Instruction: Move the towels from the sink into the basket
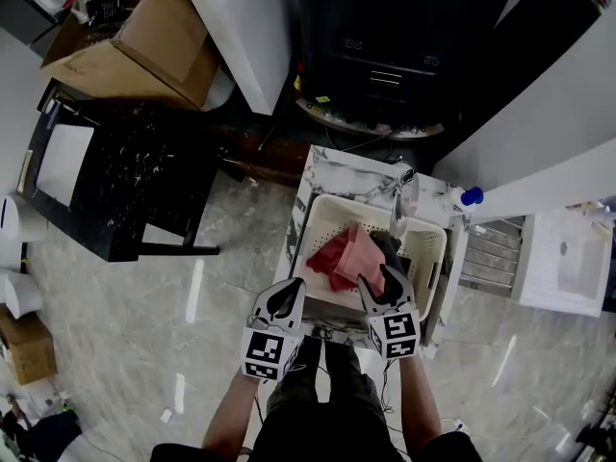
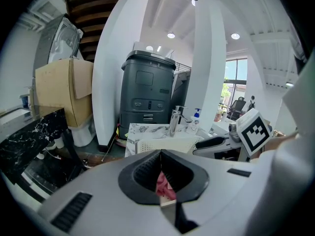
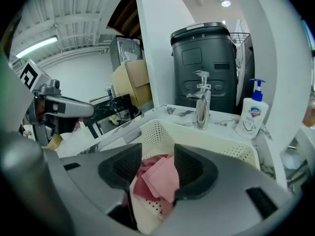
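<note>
A white perforated basket (image 1: 327, 210) stands on the marble sink counter (image 1: 332, 166) in front of the faucet (image 1: 404, 205). Red and pink towels (image 1: 339, 256) lie crumpled inside it, with a dark grey cloth (image 1: 390, 253) beside them. My right gripper (image 1: 383, 279) hangs over the basket's near right side. In the right gripper view its jaws (image 3: 158, 151) stand open, with the pink towel (image 3: 160, 178) loose below and between them. My left gripper (image 1: 287, 295) is at the basket's near left edge. Its jaws (image 2: 160, 154) meet at the tips, and a bit of pink cloth (image 2: 163, 186) shows behind them.
A soap bottle (image 3: 252, 112) stands right of the faucet (image 3: 202, 100). A dark bin (image 1: 385, 37) is behind the counter, beside a white column (image 1: 241, 27). To the left are a black marble table (image 1: 125, 171) and a cardboard box (image 1: 144, 46). A metal rack (image 1: 491, 253) stands to the right.
</note>
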A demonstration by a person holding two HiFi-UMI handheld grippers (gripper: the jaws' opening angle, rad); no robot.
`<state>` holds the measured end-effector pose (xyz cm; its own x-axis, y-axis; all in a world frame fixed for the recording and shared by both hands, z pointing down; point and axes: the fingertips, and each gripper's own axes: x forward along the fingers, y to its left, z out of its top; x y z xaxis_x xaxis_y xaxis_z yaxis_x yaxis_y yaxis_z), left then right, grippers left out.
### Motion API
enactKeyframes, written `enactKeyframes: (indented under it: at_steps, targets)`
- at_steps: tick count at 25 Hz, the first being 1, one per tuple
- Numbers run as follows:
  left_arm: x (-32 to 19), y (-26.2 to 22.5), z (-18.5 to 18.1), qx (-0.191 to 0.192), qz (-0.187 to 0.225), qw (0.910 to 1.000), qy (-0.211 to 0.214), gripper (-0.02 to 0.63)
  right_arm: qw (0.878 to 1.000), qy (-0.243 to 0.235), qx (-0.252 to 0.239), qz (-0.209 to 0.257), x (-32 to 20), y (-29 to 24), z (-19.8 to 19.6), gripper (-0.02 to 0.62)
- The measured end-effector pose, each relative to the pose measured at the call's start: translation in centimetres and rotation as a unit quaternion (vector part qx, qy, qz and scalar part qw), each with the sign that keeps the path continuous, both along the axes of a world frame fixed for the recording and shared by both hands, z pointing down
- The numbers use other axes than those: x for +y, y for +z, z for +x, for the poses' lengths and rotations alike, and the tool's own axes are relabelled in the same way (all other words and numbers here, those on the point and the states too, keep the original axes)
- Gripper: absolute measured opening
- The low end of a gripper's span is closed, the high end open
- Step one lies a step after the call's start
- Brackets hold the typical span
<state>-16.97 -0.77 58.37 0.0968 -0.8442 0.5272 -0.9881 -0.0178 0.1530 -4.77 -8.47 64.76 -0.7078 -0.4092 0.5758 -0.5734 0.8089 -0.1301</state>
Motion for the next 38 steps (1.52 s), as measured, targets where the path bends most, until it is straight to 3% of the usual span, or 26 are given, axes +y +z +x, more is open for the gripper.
enactKeyframes:
  at_steps: [14, 26, 38]
  targets:
    - [-0.5, -3.6, 0.3, -0.012, 0.039, 0.9987, 0.029, 0.008, 0.999, 0.030, -0.018, 0.039, -0.2, -4.5, 0.8, 0.207]
    - [-1.1, -9.2, 0.9, -0.022, 0.097, 0.9929, 0.066, 0.008, 0.989, 0.092, -0.048, 0.103, -0.2, -11.3, 2.1, 0.083]
    - [-1.0, -14.1, 2.0, -0.025, 0.152, 0.9814, 0.115, 0.008, 0.975, 0.142, -0.064, 0.162, 1.2, -17.2, 4.2, 0.048]
